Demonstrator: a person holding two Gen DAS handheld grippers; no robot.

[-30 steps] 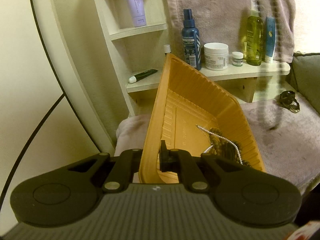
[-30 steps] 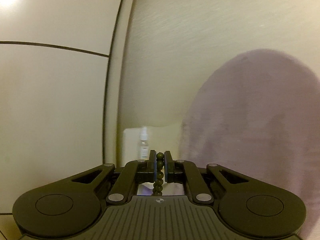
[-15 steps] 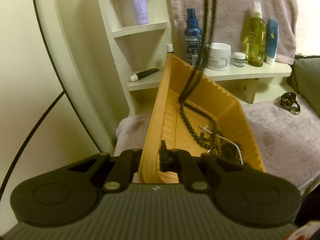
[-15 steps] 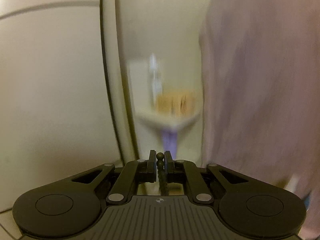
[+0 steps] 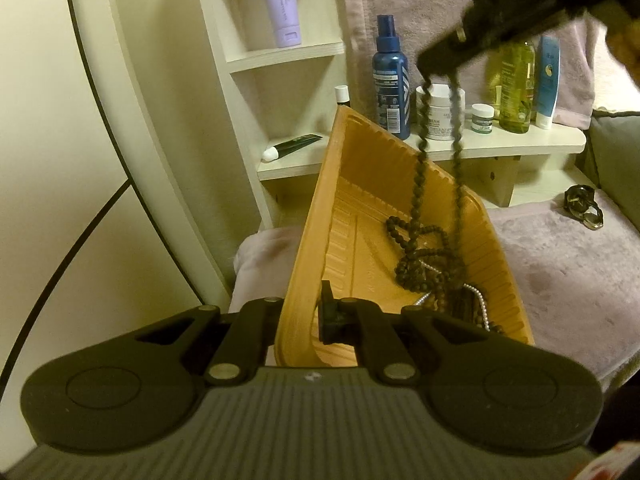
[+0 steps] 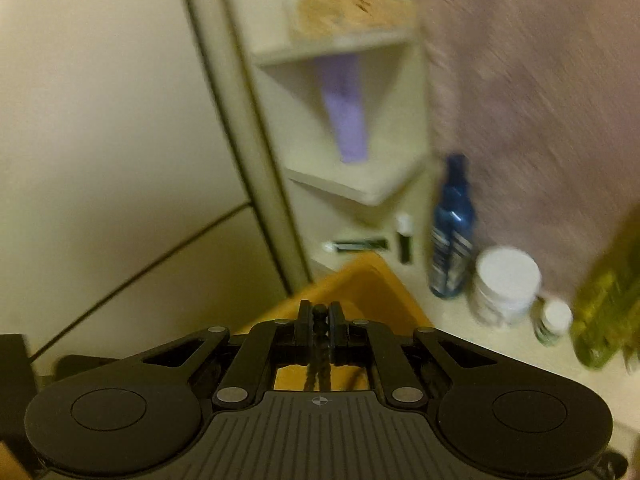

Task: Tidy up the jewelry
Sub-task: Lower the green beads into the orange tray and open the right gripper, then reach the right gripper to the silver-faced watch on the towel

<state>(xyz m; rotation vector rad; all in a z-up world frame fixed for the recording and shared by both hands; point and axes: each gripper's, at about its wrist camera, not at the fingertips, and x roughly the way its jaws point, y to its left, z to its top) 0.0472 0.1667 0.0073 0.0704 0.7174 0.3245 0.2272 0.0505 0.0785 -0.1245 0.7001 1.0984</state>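
My left gripper is shut on the near rim of an orange plastic tray, held tilted above the towel. My right gripper is shut on a dark bead necklace; it also shows in the left wrist view at the upper right, above the tray. The bead necklace hangs from it in two strands, and its lower end lies coiled in the tray on a silver chain and other dark jewelry. The tray's far corner shows below the right gripper.
A white shelf unit behind the tray holds a blue spray bottle, a white cream jar, a yellow-green bottle and tubes. A mauve towel covers the surface. A dark bracelet lies on it at the right.
My right gripper has swung over the tray and come down with the bead necklace. The necklace's lower end now lies coiled in the tray. The tray has stayed held.
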